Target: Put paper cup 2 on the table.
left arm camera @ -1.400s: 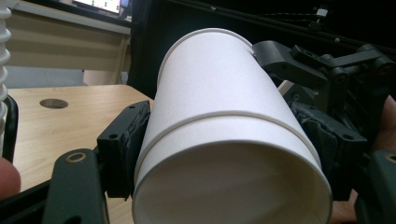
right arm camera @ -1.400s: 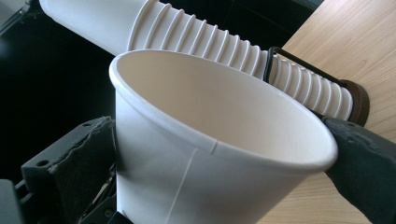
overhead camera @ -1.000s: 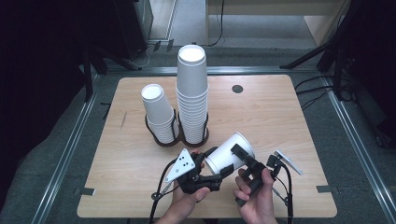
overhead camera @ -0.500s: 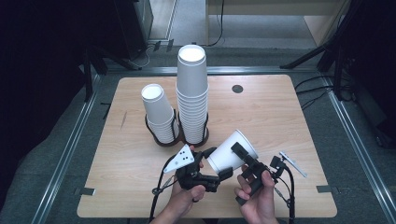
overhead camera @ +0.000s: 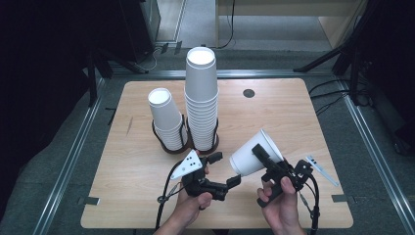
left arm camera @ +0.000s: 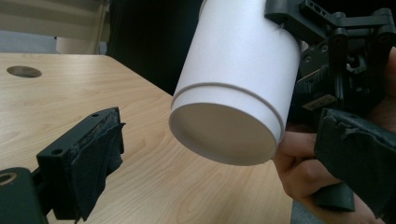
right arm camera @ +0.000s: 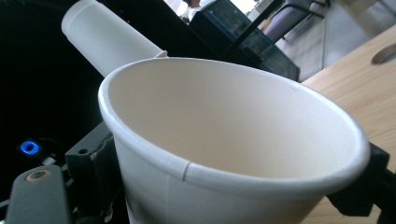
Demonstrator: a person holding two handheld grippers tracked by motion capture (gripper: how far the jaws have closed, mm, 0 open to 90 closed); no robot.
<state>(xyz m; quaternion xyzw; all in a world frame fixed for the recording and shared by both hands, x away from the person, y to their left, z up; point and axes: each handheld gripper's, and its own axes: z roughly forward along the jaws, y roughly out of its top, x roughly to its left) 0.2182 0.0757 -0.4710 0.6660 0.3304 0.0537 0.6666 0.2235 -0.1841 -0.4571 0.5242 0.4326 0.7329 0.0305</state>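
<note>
The left gripper [overhead camera: 224,170] has let go: its jaws have just been opening and now stand spread, with the cup [overhead camera: 254,154] off them, its base hanging just ahead between the two pads, touching neither. Further right, the right gripper [overhead camera: 266,161] has lifted a little with the cup and pinches it across the wall, mouth tilted up and away from the hand. Beyond the left gripper stand two stacks [overhead camera: 200,98] in holders on the table [overhead camera: 293,117].
</note>
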